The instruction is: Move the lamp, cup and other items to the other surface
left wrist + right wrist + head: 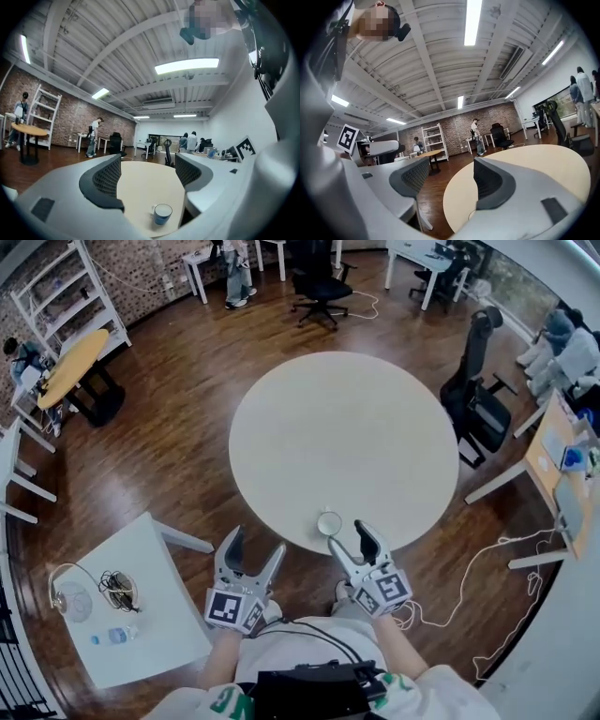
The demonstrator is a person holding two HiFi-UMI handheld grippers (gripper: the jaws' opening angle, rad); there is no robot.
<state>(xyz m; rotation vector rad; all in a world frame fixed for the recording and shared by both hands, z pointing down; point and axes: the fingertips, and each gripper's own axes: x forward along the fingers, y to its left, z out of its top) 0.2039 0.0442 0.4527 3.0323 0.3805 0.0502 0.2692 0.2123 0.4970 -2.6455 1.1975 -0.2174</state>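
The cup [329, 523], blue outside and white within, stood upright on the round beige table [342, 418] at its 6 o'clock edge, nearest the person. The left gripper [256, 546] hung just off the table's rim at about 7 o'clock, released, its jaws spread with nothing pressed between them; in the left gripper view the cup showed through the gap, further out on the tabletop and clear of both pads. The right gripper [348, 540] sat just beside the cup, at the cup's 5 o'clock, likewise released; the right gripper view showed its jaws apart with only tabletop and wooden floor between them; whether its inner finger touched the cup could not be told.

At 8 o'clock from the round table stood a white side table [150, 549], well apart from the cup; it carried a clear bottle [114, 637] lying on its side, a black wiry item [117, 589] and a pale round item [73, 601] under a thin arch. A black office chair [476, 395] stood at the round table's 3 o'clock.
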